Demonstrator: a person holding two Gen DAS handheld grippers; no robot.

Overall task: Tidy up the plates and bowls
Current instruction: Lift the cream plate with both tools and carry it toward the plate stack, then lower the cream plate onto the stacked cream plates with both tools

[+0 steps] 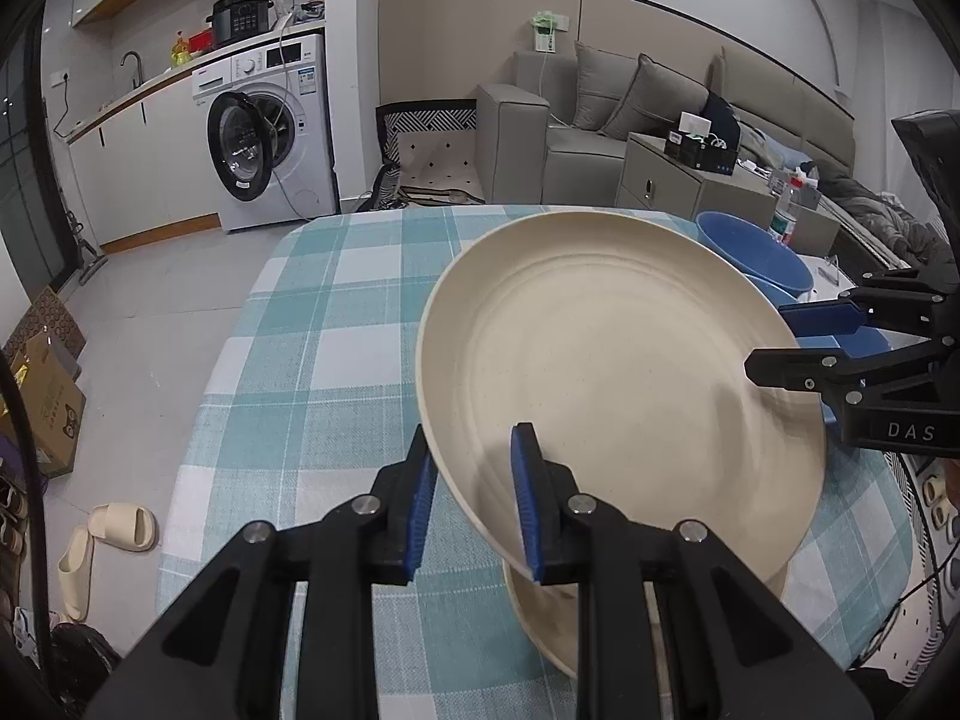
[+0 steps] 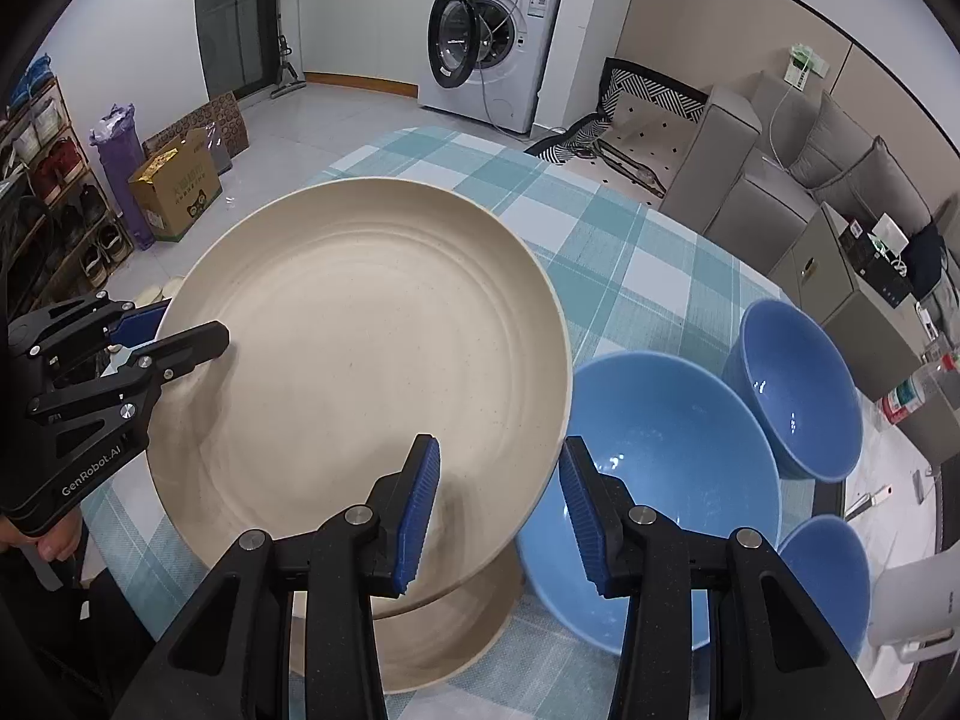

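A large cream plate (image 1: 624,372) (image 2: 366,372) is held tilted above the table, over a second cream plate (image 2: 432,642) (image 1: 540,618) lying below it. My left gripper (image 1: 474,498) straddles the plate's near rim, one finger over and one under, jaws a little apart. My right gripper (image 2: 498,510) straddles the opposite rim with a wider gap, open; it shows in the left wrist view (image 1: 798,342). The left gripper also shows in the right wrist view (image 2: 174,336). A big blue bowl (image 2: 654,480) sits right of the plates, with two smaller blue bowls (image 2: 798,384) (image 2: 828,564).
The table has a teal checked cloth (image 1: 324,330). A white kettle (image 2: 918,606) stands at the right edge, with a bottle (image 2: 912,396) beyond. A washing machine (image 1: 270,126), sofa (image 1: 600,114), cardboard box (image 2: 177,186) and slippers (image 1: 114,534) stand around on the floor.
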